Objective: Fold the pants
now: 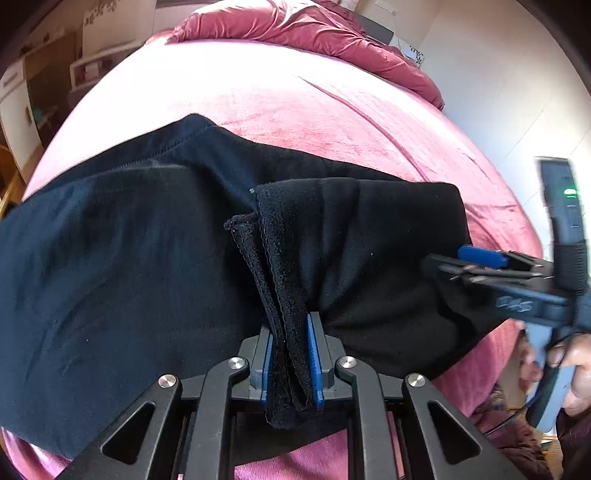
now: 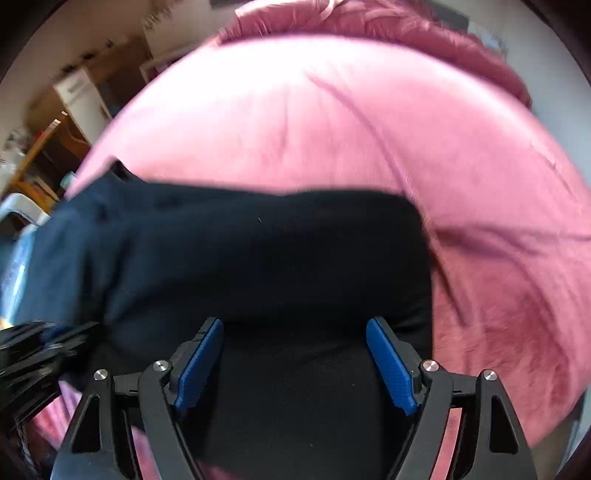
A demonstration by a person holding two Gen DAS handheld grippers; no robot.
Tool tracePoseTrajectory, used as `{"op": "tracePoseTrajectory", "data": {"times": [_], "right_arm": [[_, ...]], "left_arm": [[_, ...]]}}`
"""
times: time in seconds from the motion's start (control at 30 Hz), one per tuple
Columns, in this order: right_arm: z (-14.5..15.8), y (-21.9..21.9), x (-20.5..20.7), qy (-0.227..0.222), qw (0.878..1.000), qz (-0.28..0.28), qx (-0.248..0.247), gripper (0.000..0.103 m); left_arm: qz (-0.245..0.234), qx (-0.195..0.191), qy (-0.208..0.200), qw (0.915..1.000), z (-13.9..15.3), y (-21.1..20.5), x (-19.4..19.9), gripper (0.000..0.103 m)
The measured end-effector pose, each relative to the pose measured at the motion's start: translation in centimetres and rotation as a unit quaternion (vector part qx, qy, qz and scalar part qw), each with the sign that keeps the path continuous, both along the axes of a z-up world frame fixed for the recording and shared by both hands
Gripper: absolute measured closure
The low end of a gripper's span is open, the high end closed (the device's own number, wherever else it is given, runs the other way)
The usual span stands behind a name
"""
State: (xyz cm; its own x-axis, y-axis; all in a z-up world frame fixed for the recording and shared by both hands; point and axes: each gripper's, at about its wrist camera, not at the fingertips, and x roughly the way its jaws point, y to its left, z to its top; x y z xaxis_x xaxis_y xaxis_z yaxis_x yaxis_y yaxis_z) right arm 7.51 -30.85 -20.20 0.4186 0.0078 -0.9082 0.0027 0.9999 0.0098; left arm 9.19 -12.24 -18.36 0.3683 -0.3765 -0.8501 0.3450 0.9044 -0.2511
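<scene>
Dark navy pants point(image 1: 122, 266) lie across a pink bed point(image 1: 295, 107), one end folded over into a black-looking layer point(image 1: 369, 236). My left gripper point(image 1: 291, 354) is shut on a bunched hem edge of the pants at the near side. My right gripper point(image 2: 295, 354) is open, its blue pads point(image 2: 391, 365) spread over the folded pants point(image 2: 258, 258) without holding them. In the left wrist view the right gripper point(image 1: 439, 264) shows at the right edge of the fold, held by a hand.
A crumpled dark-pink duvet point(image 1: 314, 29) lies at the far end of the bed. Shelves and furniture point(image 1: 33, 96) stand to the left, a white wall point(image 1: 517, 92) to the right. Bare pink sheet point(image 2: 332, 122) lies beyond the pants.
</scene>
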Motion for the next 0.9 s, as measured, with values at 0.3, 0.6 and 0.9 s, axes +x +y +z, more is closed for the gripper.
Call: {"op": "tracePoseTrajectory", "data": {"times": [0.3,0.6,0.9], "right_arm": [[0.2,0.2,-0.9,-0.019,1.0,0.007,-0.007,0.017],[2.8,0.3,-2.1,-0.046,0.999,0.0,0.013,0.018],[5.1,2.3,-5.2,-0.074,0.996,0.05,0.027,0.019]], "left_arm": [[0.013,0.009,-0.014,0.9998,1.0,0.5,-0.8,0.079],[0.02,0.013,-0.017,0.9996,1.5,1.1,-1.8,0.073],[0.032,0.007,-0.012,0.9994,1.9,3.3,-2.4,0.067]]}}
